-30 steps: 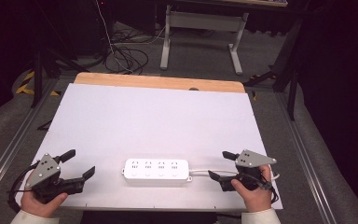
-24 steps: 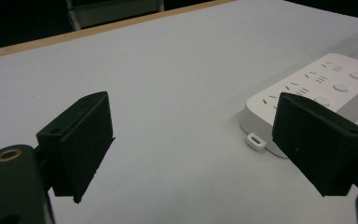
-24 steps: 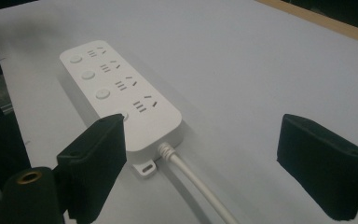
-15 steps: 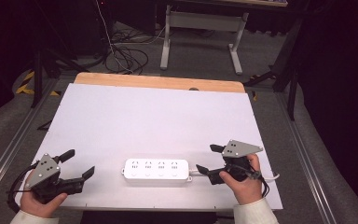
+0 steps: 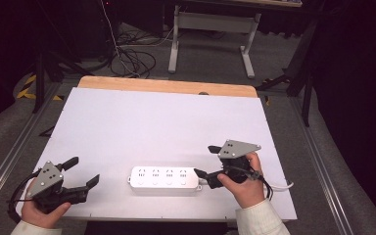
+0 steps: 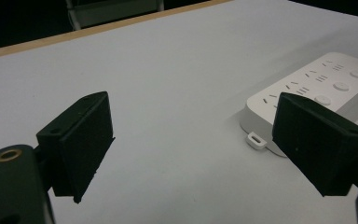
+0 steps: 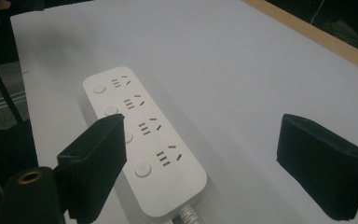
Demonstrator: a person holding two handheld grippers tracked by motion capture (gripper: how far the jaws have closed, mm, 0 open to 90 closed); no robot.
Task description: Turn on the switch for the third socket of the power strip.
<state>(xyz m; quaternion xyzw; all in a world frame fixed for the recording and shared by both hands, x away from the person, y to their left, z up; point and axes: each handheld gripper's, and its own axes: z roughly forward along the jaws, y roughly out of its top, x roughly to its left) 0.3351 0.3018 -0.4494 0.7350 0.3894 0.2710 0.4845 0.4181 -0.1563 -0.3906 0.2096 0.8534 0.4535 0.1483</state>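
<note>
The power strip [image 5: 164, 178] lay flat near the table's [image 5: 127, 122] front edge, between both grippers. The right gripper [image 5: 206, 161] hovered at its cable end, jaws wide apart; the left gripper [image 5: 84, 171] waited open too. Rigid, light, probably slick plastic — best pinched across its narrow sides.

High view overhead — gripper views low, sharing the power strip [image 5: 164, 178].

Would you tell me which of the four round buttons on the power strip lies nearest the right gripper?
The button at the cable end of the power strip is nearest the right gripper; the other three sit farther along the strip.
</note>
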